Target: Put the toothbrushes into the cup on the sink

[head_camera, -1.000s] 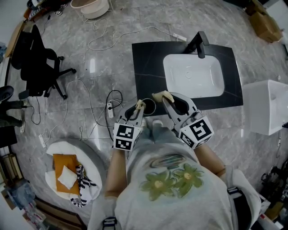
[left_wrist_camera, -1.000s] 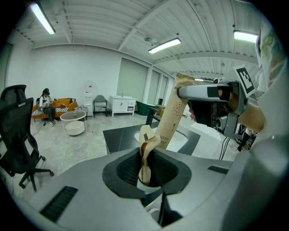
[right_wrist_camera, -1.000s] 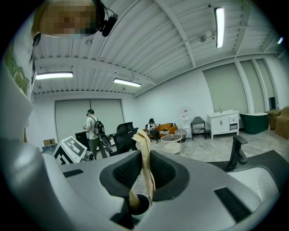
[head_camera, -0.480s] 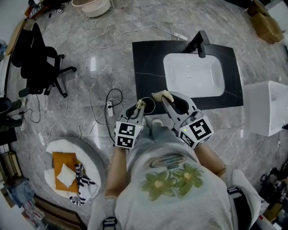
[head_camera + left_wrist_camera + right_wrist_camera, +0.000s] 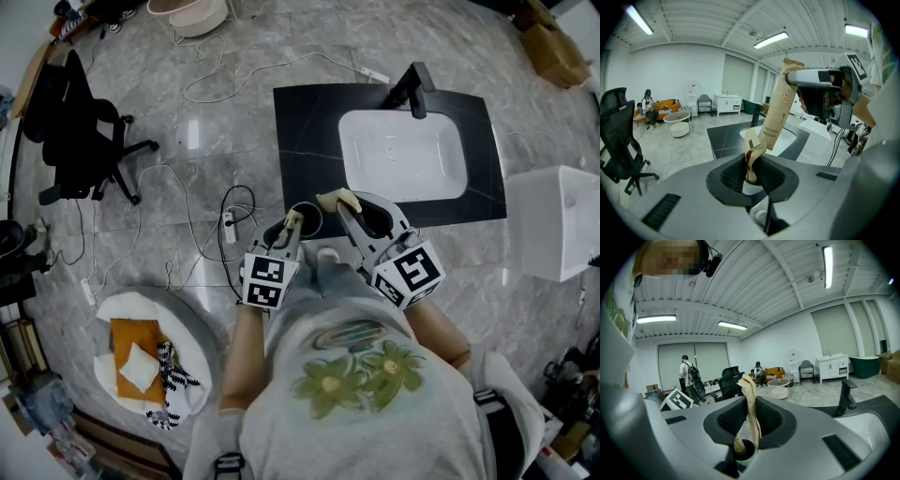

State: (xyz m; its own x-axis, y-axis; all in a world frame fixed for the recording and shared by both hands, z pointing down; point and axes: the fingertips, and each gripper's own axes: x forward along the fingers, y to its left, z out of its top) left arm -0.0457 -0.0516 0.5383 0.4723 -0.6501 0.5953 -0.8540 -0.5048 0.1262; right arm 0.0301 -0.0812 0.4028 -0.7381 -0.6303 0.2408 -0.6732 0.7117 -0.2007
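A dark-rimmed cup [image 5: 310,217] stands on the front left corner of the black counter [image 5: 307,131], beside the white sink [image 5: 403,155]. My left gripper [image 5: 289,226] is shut on a brown paper toothbrush pack [image 5: 752,154], whose tip hangs over the cup's white rim [image 5: 751,188]. My right gripper [image 5: 348,212] is shut on a second pack [image 5: 338,200]. Marked "TOOTH BRUSH", this pack [image 5: 779,110] stands upright just beyond the first. In the right gripper view the held pack [image 5: 751,404] rises between the jaws, with the cup [image 5: 743,449] directly below.
A black faucet [image 5: 415,89] stands at the sink's far edge. On the floor to the left are an office chair [image 5: 86,131] and loose cables [image 5: 228,223]. A round white table [image 5: 141,361] with cloths lies at lower left, a white cabinet [image 5: 561,223] at right. People stand far off.
My left gripper has edged slightly right, toward the cup. The right gripper and both packs stand as before.
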